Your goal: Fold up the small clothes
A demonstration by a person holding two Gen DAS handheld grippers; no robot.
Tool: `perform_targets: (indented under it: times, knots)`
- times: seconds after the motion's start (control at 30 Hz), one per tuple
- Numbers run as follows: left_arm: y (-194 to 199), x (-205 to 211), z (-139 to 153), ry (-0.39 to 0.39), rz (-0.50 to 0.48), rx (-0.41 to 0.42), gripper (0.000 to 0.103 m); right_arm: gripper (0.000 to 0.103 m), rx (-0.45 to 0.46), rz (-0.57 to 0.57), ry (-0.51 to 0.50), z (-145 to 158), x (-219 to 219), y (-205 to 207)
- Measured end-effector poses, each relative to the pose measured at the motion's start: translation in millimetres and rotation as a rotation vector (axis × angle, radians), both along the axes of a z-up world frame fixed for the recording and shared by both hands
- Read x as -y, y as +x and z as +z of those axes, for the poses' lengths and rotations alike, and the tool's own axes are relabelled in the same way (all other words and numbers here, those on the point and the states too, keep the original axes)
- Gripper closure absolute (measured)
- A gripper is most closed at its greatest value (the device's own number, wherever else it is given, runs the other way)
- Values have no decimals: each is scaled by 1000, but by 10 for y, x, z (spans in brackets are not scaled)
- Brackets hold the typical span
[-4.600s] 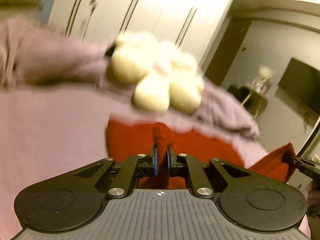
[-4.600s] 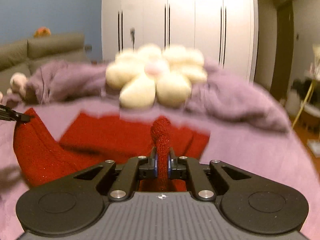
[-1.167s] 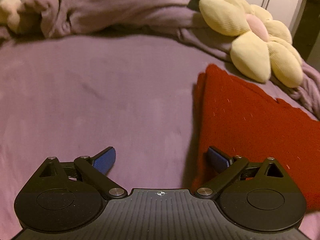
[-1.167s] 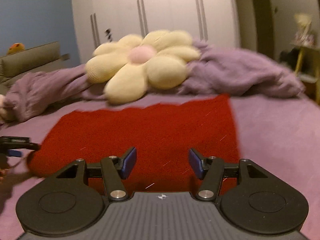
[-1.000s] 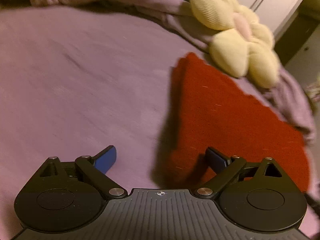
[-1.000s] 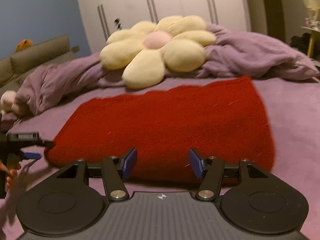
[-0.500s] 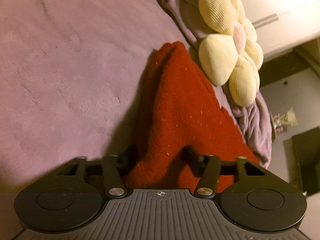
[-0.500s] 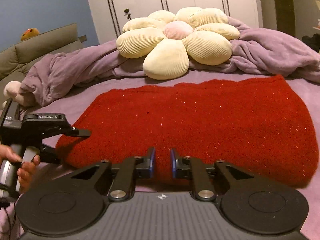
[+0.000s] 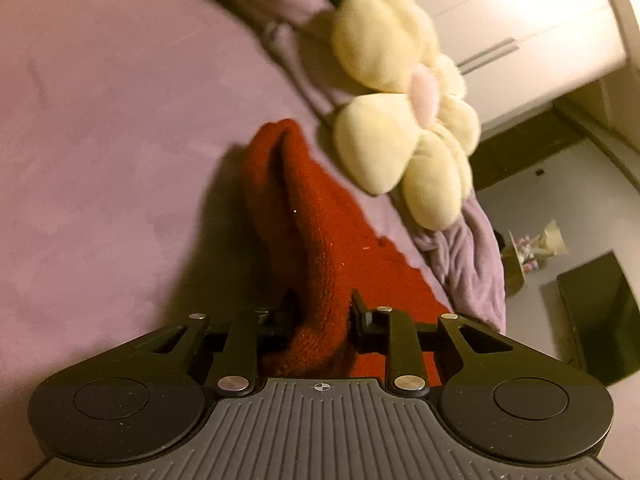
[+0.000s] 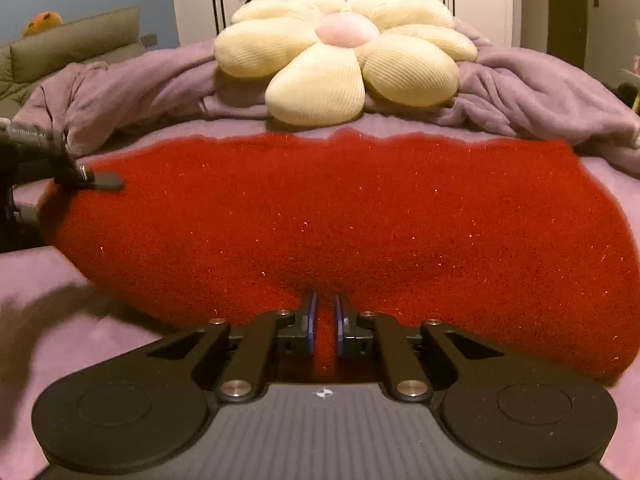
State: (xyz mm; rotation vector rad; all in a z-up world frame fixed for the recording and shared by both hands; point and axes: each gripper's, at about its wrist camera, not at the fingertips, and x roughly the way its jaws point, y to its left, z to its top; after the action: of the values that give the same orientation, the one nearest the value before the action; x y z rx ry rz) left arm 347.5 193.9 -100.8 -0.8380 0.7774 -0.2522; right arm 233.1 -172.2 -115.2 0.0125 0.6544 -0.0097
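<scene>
My left gripper (image 9: 320,312) has just been closing and now pinches a bunched corner of the red knit garment (image 10: 340,216), lifted off the purple bedspread (image 9: 100,160). From my right camera that corner sits at nine o'clock. At six o'clock my right gripper (image 10: 325,324) is clamped on the garment's near edge. The flower cushion (image 10: 340,56) lies at twelve o'clock, just beyond the cloth.

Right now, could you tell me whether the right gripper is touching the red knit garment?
Touching. The right wrist view shows the right gripper shut, its blue pads pinching the near edge of the red knit garment.
</scene>
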Motion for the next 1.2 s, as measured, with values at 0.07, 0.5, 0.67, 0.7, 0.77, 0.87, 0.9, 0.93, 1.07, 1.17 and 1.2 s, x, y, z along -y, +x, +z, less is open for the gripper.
perform_targets:
  times: [0.07, 0.5, 0.67, 0.7, 0.77, 0.87, 0.9, 0.93, 1.07, 1.17, 1.2]
  knots:
    - [2, 183, 205, 63, -42, 45, 75, 95, 57, -19, 29, 122, 137, -113]
    - [129, 2424, 413, 339, -387, 191, 75, 93, 139, -316, 91, 258, 1257, -782]
    - [-45, 2814, 145, 507, -384, 253, 70, 93, 104, -347, 94, 180, 1454, -875]
    - [-86, 2840, 155, 516, -389, 267, 61, 92, 94, -357, 107, 165, 1496, -879]
    - [-188, 2812, 194, 486, -446, 301, 43, 91, 87, -361, 128, 170, 1530, -909]
    - [-355, 2738, 271, 457, -534, 325, 25, 84, 90, -351, 121, 203, 1537, -911]
    - [-420, 2693, 289, 441, -557, 334, 22, 84, 89, -347, 119, 218, 1539, -909]
    - [-485, 2654, 298, 424, -566, 342, 22, 84, 90, -343, 123, 240, 1528, -924]
    - [-730, 2348, 369, 282, -537, 329, 18, 76, 113, -308, 169, 391, 1547, -844]
    - [-940, 2111, 371, 237, -474, 313, 13, 54, 117, -238, 264, 519, 1561, -689]
    - [-992, 2048, 366, 262, -439, 308, 13, 43, 110, -205, 318, 540, 1571, -620]
